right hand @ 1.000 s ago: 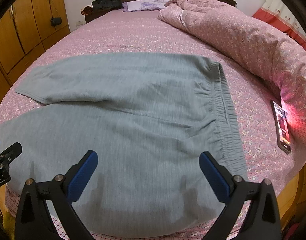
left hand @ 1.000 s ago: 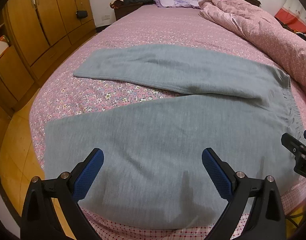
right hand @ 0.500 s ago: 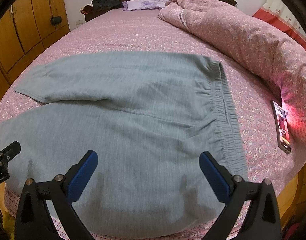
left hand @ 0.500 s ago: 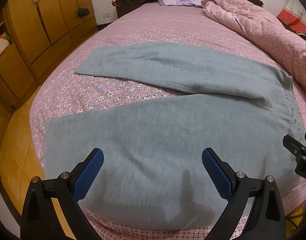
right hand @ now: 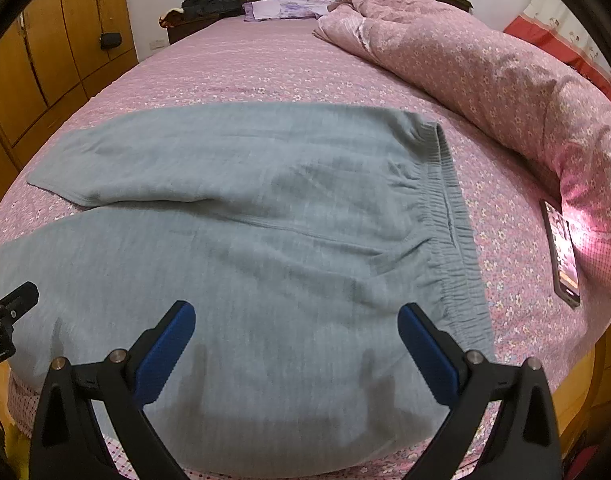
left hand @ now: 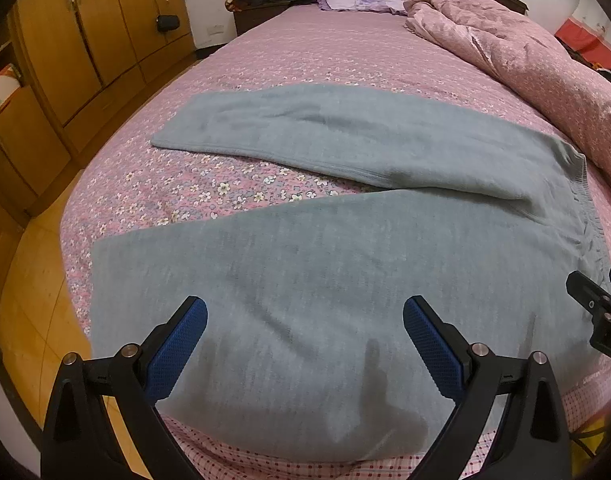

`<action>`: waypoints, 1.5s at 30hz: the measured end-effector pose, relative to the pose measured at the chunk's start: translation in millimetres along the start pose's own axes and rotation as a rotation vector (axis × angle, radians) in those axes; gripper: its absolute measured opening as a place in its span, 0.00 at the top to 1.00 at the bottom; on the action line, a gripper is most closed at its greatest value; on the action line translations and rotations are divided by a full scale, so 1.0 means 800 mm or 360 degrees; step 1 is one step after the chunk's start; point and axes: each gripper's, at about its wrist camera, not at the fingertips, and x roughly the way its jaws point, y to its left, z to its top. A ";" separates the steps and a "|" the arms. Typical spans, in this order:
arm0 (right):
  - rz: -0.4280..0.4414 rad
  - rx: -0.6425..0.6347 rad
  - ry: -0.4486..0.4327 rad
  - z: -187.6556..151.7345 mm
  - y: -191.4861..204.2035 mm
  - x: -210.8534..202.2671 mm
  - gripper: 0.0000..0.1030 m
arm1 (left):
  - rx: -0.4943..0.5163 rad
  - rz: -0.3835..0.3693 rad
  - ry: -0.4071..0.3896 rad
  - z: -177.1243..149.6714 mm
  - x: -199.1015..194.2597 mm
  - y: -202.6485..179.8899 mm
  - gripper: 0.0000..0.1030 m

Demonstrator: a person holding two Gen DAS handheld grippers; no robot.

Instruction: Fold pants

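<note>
Grey pants [left hand: 325, 264] lie flat on the bed with the two legs spread apart toward the left and the elastic waistband [right hand: 453, 232] at the right. My left gripper [left hand: 305, 316] is open and empty above the near leg, close to the bed's front edge. My right gripper [right hand: 296, 320] is open and empty above the near hip area, left of the waistband. Each gripper shows at the edge of the other's view: the right one in the left wrist view [left hand: 597, 312], the left one in the right wrist view [right hand: 5, 316].
The bed has a pink flowered sheet [left hand: 225, 188]. A bunched pink quilt [right hand: 485, 64] lies along the right side. A lit phone [right hand: 563, 252] lies right of the waistband. Wooden wardrobes [left hand: 65, 60] stand left of the bed, past a strip of floor.
Both grippers have moved slightly forward over the pants and stay open. The pants have not moved.
</note>
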 end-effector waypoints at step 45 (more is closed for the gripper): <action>-0.0061 -0.0124 0.0027 0.046 0.001 0.029 0.00 | 0.0078 0.0048 0.0079 0.040 0.032 0.012 0.07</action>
